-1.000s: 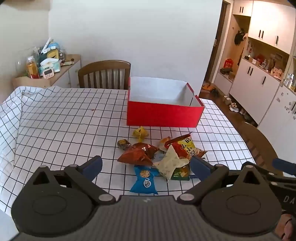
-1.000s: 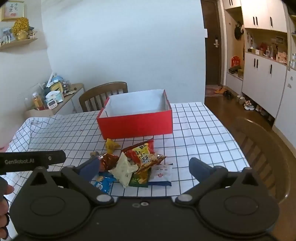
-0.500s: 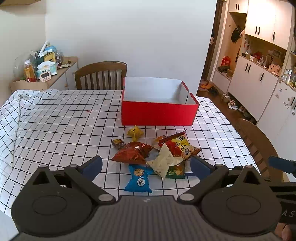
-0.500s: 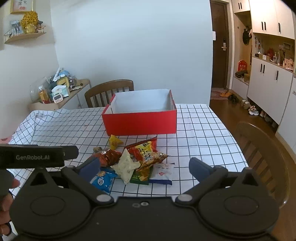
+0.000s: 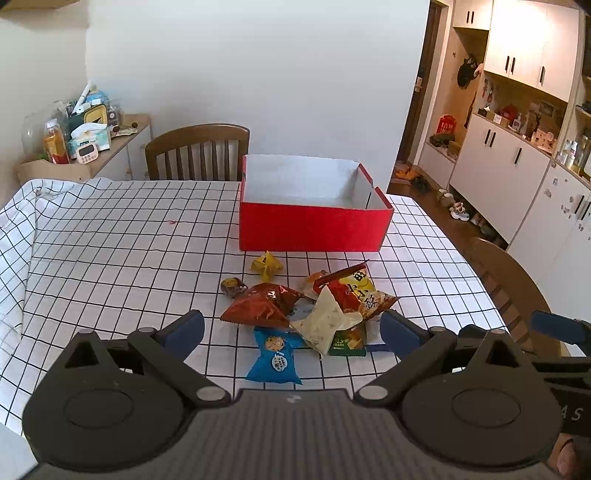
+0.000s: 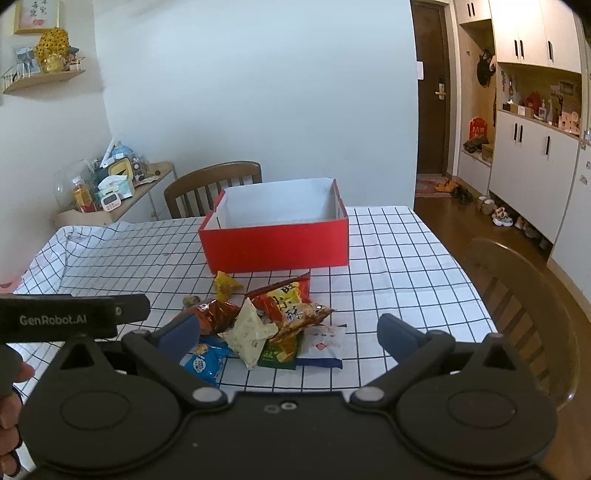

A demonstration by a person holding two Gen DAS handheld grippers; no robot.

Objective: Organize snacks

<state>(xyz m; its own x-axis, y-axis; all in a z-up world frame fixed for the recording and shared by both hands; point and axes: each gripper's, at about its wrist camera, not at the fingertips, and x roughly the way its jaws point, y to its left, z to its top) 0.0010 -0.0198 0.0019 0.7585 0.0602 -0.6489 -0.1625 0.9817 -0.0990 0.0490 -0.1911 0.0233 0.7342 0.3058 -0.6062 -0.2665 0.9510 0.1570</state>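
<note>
Left tongs [image 5: 291,330], right tongs [image 6: 288,332] agape over snacks [image 5: 310,310].

The left gripper [image 5: 291,326] and the right gripper [image 6: 286,330] were both held level and side by side, each with its blue-tipped fingers [image 5: 184,328] spread wide apart and gripping nothing.

Home dining room, seen from my two cameras. Dining table [image 5: 110,258] under checked cloth, wooden chair [image 5: 197,151] at 12 o'clock, another chair [image 6: 524,302] at 3 o'clock. Sideboard [image 5: 122,147] at 10 o'clock with tissue box, timer, drink bottle. White cupboards [image 6: 535,166] at 2 o'clock, shoes [image 6: 495,214] on floor beneath, entry door [image 6: 432,88] beside. Framed picture [image 6: 37,14] on wall shelf.
</note>
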